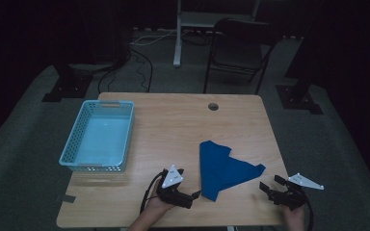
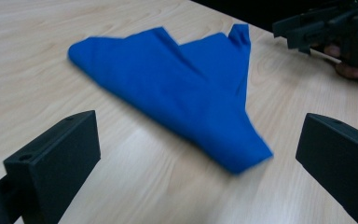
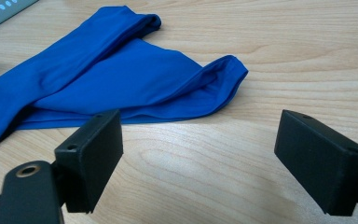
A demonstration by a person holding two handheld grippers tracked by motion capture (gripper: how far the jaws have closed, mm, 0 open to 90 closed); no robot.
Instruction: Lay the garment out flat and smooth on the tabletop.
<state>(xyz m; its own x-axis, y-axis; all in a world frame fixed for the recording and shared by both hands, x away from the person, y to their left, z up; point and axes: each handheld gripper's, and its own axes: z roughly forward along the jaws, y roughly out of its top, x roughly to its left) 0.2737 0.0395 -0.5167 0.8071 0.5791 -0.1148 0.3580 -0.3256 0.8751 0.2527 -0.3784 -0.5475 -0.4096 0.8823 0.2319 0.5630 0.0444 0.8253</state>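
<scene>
One blue cloth (image 1: pixel 224 167), one light-blue basket (image 1: pixel 72 144), one table (image 1: pixel 173 120), two grippers, one chair (image 1: pixel 236 48).

Blue cloth (image 1: pixel 224 167), one piece, plain deep blue, soft fabric. Lies flat on the wooden table (image 1: pixel 173 125), loosely folded into a rough triangle with layered flaps. Position: right half of the table, toward the near edge, well short of the right edge. One narrow tip points at the near edge; a second tip points toward the right edge; the broad end faces the far edge. Rolled, doubled edges visible along the flaps (image 3: pixel 214 74). Nothing grips or touches it.
</scene>
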